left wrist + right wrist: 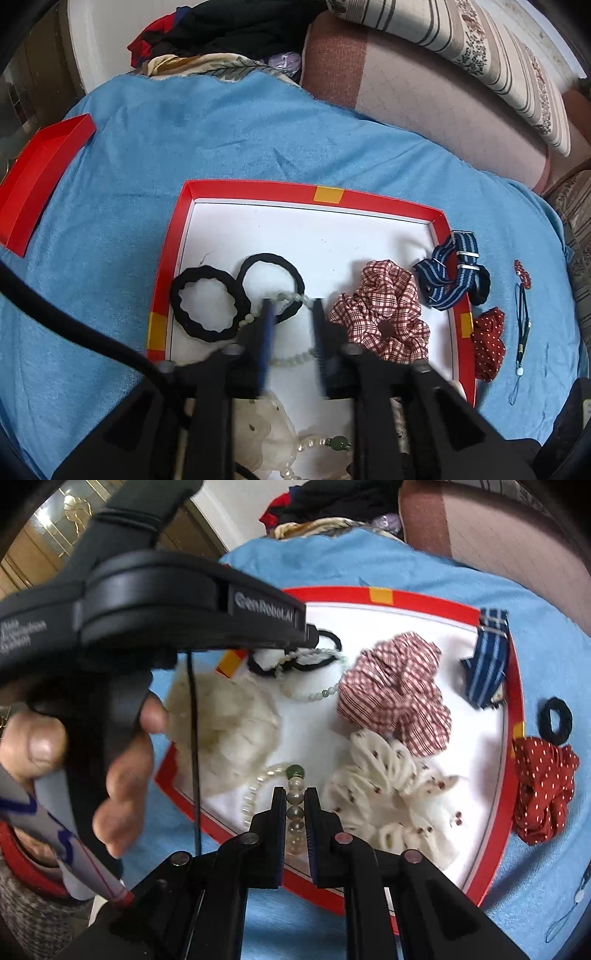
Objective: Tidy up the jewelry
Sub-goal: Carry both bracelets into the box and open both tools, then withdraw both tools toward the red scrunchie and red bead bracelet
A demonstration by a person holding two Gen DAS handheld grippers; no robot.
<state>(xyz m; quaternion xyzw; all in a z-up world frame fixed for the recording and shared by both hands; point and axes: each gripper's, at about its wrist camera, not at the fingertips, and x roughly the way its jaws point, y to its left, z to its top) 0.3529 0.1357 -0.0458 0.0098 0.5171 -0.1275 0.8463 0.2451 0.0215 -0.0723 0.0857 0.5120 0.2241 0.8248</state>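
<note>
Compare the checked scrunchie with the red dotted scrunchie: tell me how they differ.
The checked scrunchie has a red-and-white check pattern; the red dotted scrunchie is dark red with small white dots. The checked one lies inside the red-rimmed tray on its white floor; the dotted one lies outside, on the blue cloth right beside the tray's rim. The checked one looks bulkier. Both are gathered fabric hair scrunchies, and neither is held by a gripper.

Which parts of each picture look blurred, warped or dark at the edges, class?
Left wrist view: the left hand-held gripper has smeared fingers, while the checked scrunchie stays fairly sharp. Right wrist view: the cream scrunchie is soft. Both views: fisheye bends the red tray's rim and the corners go black.
</note>
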